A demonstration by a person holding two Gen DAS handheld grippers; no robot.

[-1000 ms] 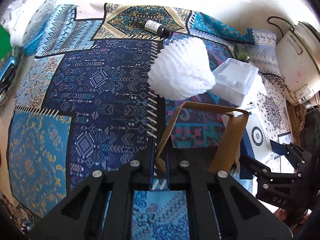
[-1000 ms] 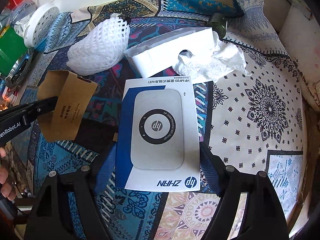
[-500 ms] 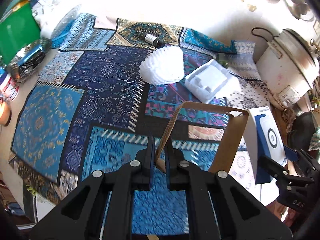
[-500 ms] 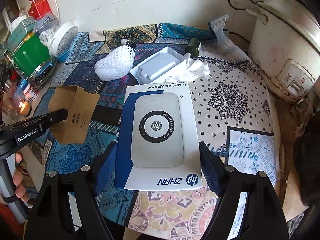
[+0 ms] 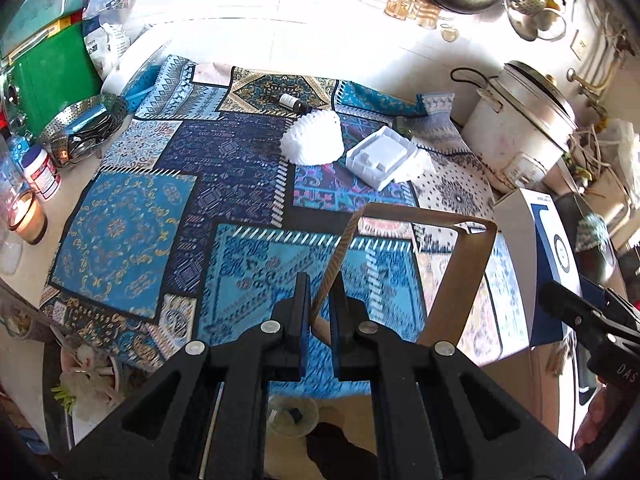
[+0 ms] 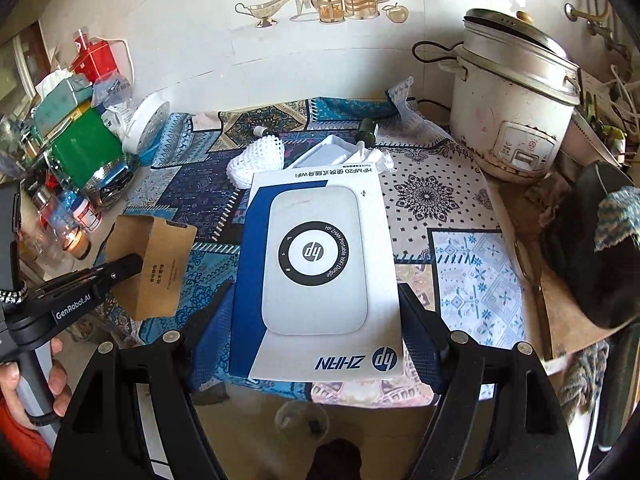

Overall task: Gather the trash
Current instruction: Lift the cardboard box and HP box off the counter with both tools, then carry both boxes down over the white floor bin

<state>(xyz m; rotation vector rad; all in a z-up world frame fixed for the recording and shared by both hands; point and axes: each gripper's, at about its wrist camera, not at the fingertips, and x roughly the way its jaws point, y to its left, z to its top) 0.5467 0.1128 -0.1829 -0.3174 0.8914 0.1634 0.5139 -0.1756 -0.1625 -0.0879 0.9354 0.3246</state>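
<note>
Right wrist view: one white-and-blue HP dongle box (image 6: 320,268) lies flat between the right gripper (image 6: 316,320), jaws clamped on its long sides, long axis running six to twelve. At nine o'clock, the left gripper (image 6: 120,268) pinches one open brown cardboard sleeve (image 6: 154,266) by its wall. Beyond, on the patterned surface (image 6: 476,280): one white foam net (image 6: 258,160), one white tray (image 6: 328,152), partly hidden by the box.

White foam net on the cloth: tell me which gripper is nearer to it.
Left, narrowly. The left gripper, shut on the brown sleeve, is straight back from the foam net. The right gripper, holding the HP box, sits further right.
</note>
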